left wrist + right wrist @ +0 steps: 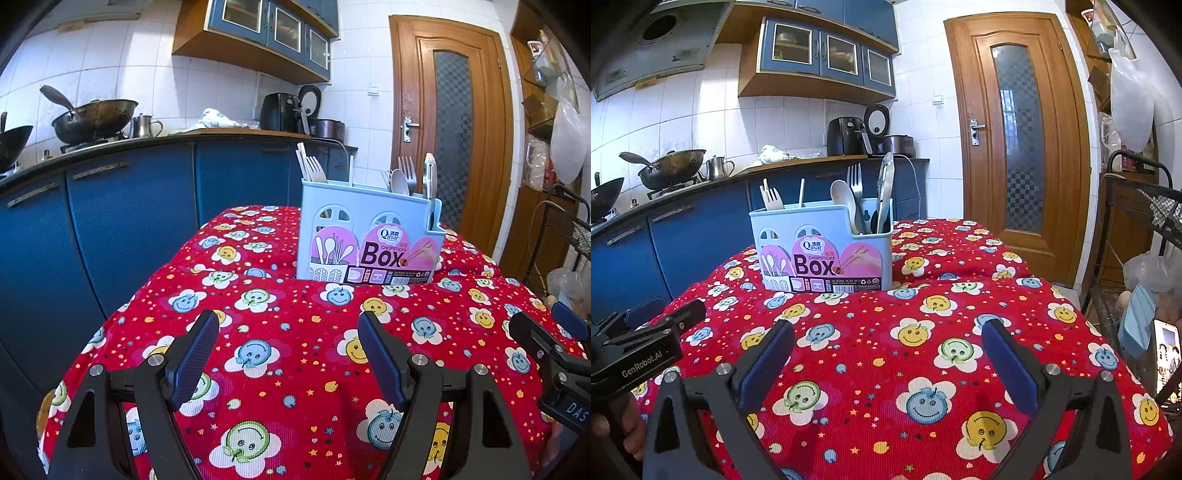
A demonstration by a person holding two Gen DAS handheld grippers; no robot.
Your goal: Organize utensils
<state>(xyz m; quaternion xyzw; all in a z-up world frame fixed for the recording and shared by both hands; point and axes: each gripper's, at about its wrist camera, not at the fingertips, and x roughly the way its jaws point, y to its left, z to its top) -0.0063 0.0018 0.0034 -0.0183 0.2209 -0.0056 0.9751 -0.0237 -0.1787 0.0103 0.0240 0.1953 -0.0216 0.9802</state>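
1. Both grippers, left gripper and right gripper, hover spread wide and empty above the red tablecloth.
2. Beyond them, the utensil box stands upright on the cloth, holding forks, a spoon and tongs.

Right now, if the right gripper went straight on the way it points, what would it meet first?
Probably the red smiley-print tablecloth, since the open right gripper tilts downward; the light blue plastic utensil box stands farther on, slightly left. Depth is uncertain.
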